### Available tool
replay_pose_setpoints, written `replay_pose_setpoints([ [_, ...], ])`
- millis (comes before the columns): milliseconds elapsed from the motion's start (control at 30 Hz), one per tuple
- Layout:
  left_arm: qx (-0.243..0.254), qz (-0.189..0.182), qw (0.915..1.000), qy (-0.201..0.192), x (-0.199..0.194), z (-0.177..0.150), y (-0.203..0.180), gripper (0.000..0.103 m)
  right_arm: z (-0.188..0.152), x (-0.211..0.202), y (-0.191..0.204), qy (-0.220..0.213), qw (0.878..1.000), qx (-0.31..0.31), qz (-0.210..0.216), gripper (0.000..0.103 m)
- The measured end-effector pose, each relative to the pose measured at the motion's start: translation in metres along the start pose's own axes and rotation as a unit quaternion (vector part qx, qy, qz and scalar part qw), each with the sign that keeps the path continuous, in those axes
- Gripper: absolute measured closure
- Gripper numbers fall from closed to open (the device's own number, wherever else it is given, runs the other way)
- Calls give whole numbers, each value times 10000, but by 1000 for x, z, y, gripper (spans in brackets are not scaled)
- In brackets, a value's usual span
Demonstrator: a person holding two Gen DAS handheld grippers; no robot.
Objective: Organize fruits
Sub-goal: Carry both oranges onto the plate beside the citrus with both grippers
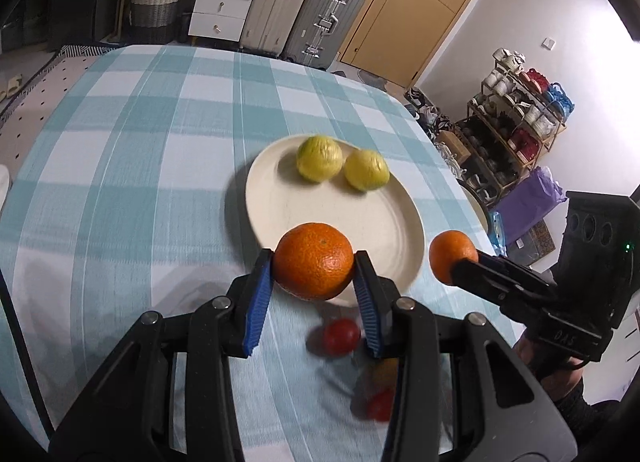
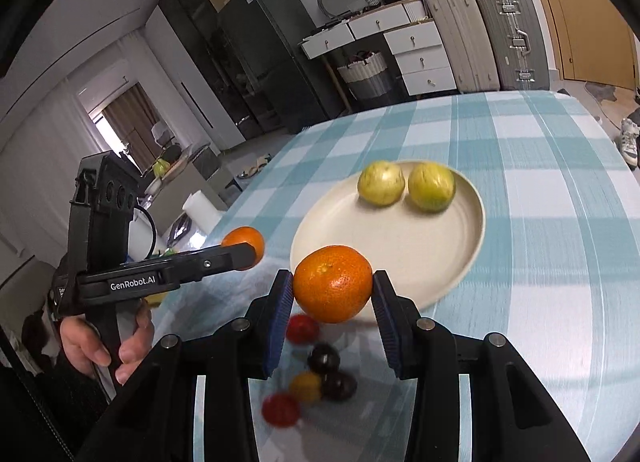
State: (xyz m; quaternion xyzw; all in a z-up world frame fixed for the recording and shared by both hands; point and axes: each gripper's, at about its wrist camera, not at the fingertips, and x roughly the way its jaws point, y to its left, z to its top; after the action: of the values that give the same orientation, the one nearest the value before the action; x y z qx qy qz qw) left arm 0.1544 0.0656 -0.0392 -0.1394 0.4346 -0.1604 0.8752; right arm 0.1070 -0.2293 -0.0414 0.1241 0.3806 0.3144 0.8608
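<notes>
My left gripper (image 1: 314,268) is shut on an orange (image 1: 313,260), held above the near rim of a cream plate (image 1: 384,229). Two yellow-green fruits (image 1: 319,158) lie side by side at the plate's far edge. In the left wrist view the right gripper (image 1: 460,266) comes in from the right, holding a second orange (image 1: 449,254) beside the plate. In the right wrist view that right gripper (image 2: 332,288) is shut on its orange (image 2: 333,282) over the plate (image 2: 448,246), and the left gripper (image 2: 246,252) with its orange (image 2: 244,240) shows at the left.
Several small fruits lie on the checked tablecloth (image 1: 140,181) below the grippers: red tomatoes (image 2: 302,328), dark ones (image 2: 324,358) and a yellow one (image 2: 306,386). Suitcases (image 1: 324,17), white drawers and a wooden door stand behind the table. A shelf rack (image 1: 516,129) stands at the right.
</notes>
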Motion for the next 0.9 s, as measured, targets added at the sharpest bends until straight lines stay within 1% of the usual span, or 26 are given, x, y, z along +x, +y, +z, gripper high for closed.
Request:
replay_pose_setpoints([
  [100,8,19,10000,53,13,15,1,66,12,8,-6,-59,9999,81,26,62],
  [233,12,35,9999,160,34,32,3,66,27,24,-13,-42,9999,114,-59,62],
  [300,-25,65,9997,220,44,38,4,66,33,31,-15,-22,9999,115,-125,62],
  [333,-91,-1,9997,247,49,41,4,66,36,36,-16,-8,9998,114,-181,62],
  [433,-73,-8,9995,322,63,46,2,66,44,51,-20,73,9993,109,-342,62],
  [533,-92,-24,9992,376,74,50,3,66,48,64,-21,201,9989,67,-408,62],
  [633,-142,-12,9989,435,84,53,8,66,47,72,-21,241,9986,13,-469,62],
  [767,-146,23,9986,498,93,55,14,66,45,86,-26,402,9980,49,-493,62],
  [900,-209,40,9982,554,101,57,21,66,44,93,-30,449,9976,113,-512,62],
])
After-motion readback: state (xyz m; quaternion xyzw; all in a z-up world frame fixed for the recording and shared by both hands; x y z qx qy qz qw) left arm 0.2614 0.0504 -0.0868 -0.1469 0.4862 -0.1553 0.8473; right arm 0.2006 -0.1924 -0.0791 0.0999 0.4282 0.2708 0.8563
